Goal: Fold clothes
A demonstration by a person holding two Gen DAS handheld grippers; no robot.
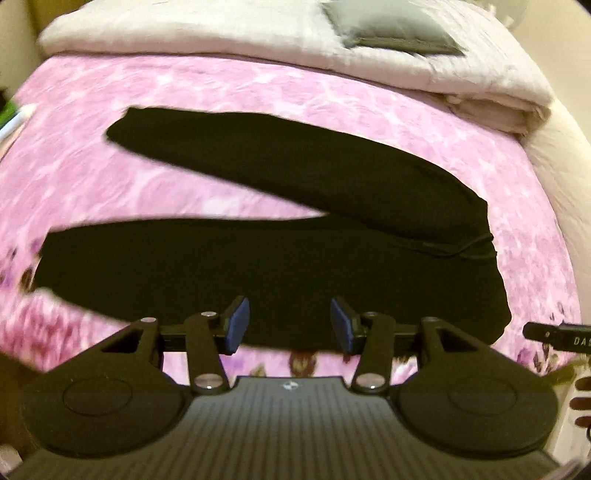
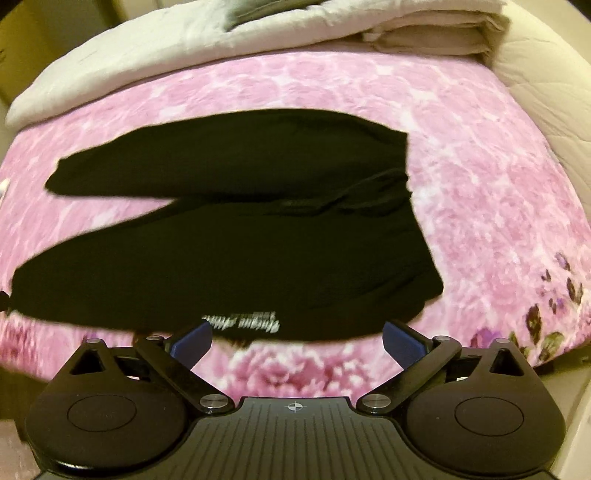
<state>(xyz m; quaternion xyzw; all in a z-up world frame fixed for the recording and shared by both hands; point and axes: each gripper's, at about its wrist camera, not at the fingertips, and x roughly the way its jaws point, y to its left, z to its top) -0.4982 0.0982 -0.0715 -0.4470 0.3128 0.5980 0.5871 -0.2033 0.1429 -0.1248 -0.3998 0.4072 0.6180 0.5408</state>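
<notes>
Black trousers (image 1: 258,258) lie flat on the pink floral bed cover (image 1: 184,85), their two legs spread apart toward the left and the waist with its drawstring (image 1: 461,251) at the right. My left gripper (image 1: 289,314) hovers over the near edge of the near leg, open, with nothing between its blue pads (image 1: 238,323). In the right wrist view the same trousers (image 2: 240,251) show a small white print (image 2: 242,322) at the near hem side. My right gripper (image 2: 297,332) stands wide open just in front of that edge, holding nothing.
A folded pale duvet (image 1: 221,33) with a grey cushion (image 1: 391,33) on it lies along the far side of the bed. Bare cream mattress (image 1: 561,155) shows at the right. A black tool part (image 1: 554,334) and a hand's fingers (image 1: 581,402) are at the right edge.
</notes>
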